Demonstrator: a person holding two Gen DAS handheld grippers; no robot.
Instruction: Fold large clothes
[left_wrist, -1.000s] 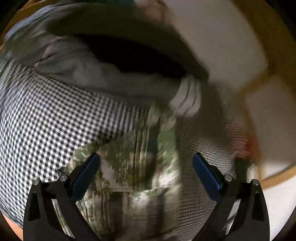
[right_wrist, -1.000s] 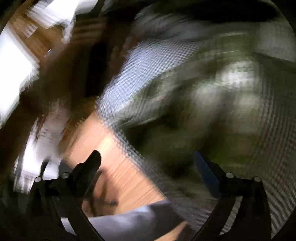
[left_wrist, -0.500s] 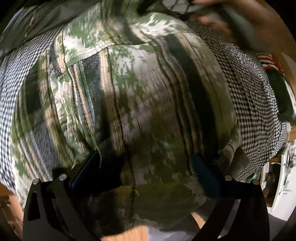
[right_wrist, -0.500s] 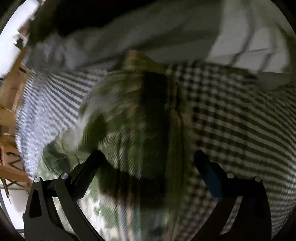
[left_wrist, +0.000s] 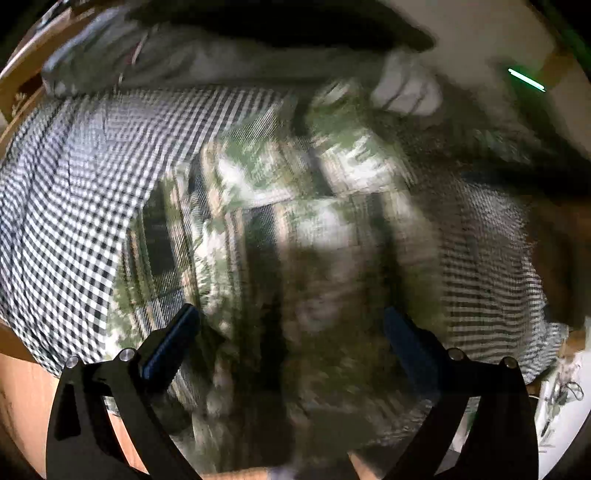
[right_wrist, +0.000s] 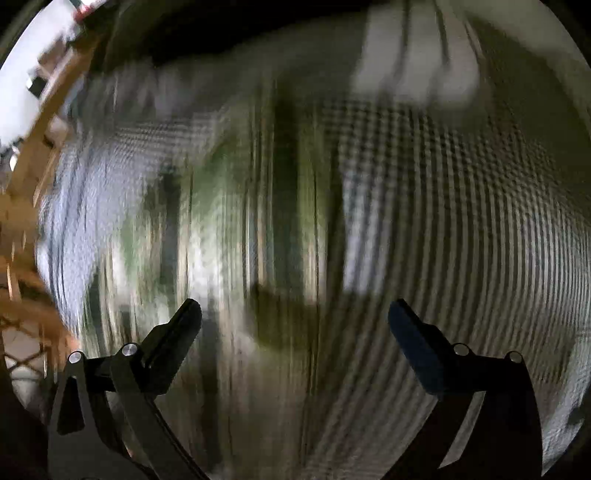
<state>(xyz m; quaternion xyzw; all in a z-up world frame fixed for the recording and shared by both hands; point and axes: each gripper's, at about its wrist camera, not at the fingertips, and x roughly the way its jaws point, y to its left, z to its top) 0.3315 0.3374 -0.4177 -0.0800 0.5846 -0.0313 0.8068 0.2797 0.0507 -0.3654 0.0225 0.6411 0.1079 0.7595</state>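
With both claws, left (left_wrist: 286, 325) and right (right_wrist: 295, 321), gaping wide and empty, we should slow down and pinch the green plaid shirt (left_wrist: 295, 229) at its edge, clear of the checked cloth (left_wrist: 81, 192).

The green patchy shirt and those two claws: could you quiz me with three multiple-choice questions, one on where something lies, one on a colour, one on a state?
1. Where does the green shirt lie?
A. On the black-and-white checked cloth
B. Hanging on a hook
C. Inside a drawer

2. What colour are the pads inside the left claw?
A. Red
B. Blue
C. Yellow

3. How does the right claw stand?
A. Shut on a sock
B. Shut on nothing
C. Open, holding nothing

Answers:
1 A, since checked cloth shows on both sides of the shirt in the left wrist view.
2 B, since the inner face of each finger is blue there.
3 C, since its two fingers stand wide apart in the right wrist view with only blurred fabric beyond them.
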